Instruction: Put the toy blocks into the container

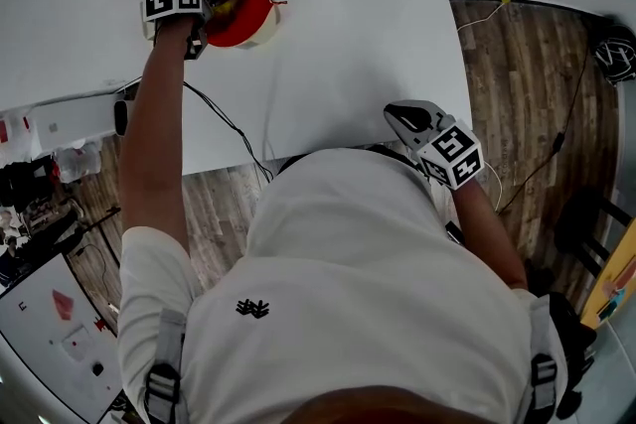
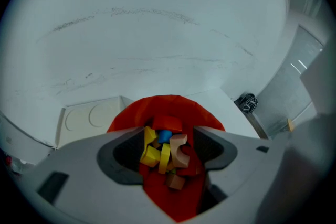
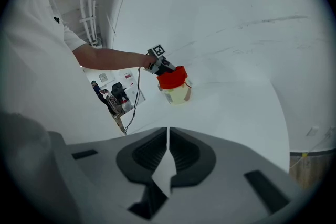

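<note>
The toy blocks (image 2: 164, 157), yellow, blue, red and tan, lie heaped inside the red container (image 2: 131, 115), which stands at the upper left of the white bench (image 1: 348, 35). The left gripper (image 1: 199, 25) hangs right above its mouth, released, jaws apart with nothing pinched between them; that likely puts it where a block can fall straight in. No loose block shows on the bench, so the sorting looks close to finished. The right gripper (image 3: 167, 152) is clenched on nothing and waits low at the near edge, well apart from the container. A flat white tray (image 2: 84, 118) lies just behind the container, and a black cable (image 1: 224, 119) trails off the bench's left side; neither blocks the opening.
</note>
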A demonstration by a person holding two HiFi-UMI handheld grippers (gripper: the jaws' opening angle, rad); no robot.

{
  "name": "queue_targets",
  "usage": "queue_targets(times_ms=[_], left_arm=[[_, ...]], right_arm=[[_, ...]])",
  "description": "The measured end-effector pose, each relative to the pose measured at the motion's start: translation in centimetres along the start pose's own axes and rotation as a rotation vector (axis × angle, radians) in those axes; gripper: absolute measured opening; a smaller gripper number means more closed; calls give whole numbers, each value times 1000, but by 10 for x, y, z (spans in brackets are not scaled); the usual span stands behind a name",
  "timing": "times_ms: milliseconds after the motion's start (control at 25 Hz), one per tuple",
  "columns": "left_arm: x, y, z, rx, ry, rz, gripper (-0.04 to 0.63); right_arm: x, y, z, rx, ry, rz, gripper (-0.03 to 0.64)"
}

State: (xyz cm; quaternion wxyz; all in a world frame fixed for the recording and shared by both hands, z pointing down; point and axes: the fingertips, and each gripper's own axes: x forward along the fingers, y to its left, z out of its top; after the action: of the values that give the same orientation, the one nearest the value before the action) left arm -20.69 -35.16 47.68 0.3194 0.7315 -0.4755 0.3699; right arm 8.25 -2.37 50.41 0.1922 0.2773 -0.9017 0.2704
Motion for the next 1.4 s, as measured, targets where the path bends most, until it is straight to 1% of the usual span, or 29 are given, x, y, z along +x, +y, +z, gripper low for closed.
queue_targets(times_ms=[160,320,400,560,600,640,800,920,1040,1200,1320,1400], left_arm=[[-19,-7,-2,4,-64,-12,281],[-45,-22,-8,10,-163,-14,228],[-60,-29,-12,30,-211,7,178],[-91,-48,-33,113,-299,82,21],[-98,-56,-40,127,-322,82,9],[-103,-65,-46,135,-345,68,8],[-121,-102,-77,135,-429,-32,6],[-133,-130,-106,125,-464,-89,6],[-138,-162,-136,105,-481,-156,6],[-145,-192,-168,76,-500,-193,6],[-147,-210,-185,42,-510,-224,6],[-145,-221,-193,33,-506,-241,6]], right_arm=[[1,0,5,-19,-5,13,17],[-1,-3,6,-51,2,36,17],[-2,-5,8,-66,4,45,17],[-7,-5,12,-96,-1,61,17],[-9,-4,13,-107,-2,67,17],[-9,-4,14,-117,-1,73,17],[-7,-3,19,-144,-2,92,15],[-4,0,23,-167,-1,104,14],[-3,2,27,-189,-3,116,14],[-2,8,32,-210,-12,130,12],[-1,12,35,-227,-12,143,11],[-1,13,35,-236,-12,147,11]])
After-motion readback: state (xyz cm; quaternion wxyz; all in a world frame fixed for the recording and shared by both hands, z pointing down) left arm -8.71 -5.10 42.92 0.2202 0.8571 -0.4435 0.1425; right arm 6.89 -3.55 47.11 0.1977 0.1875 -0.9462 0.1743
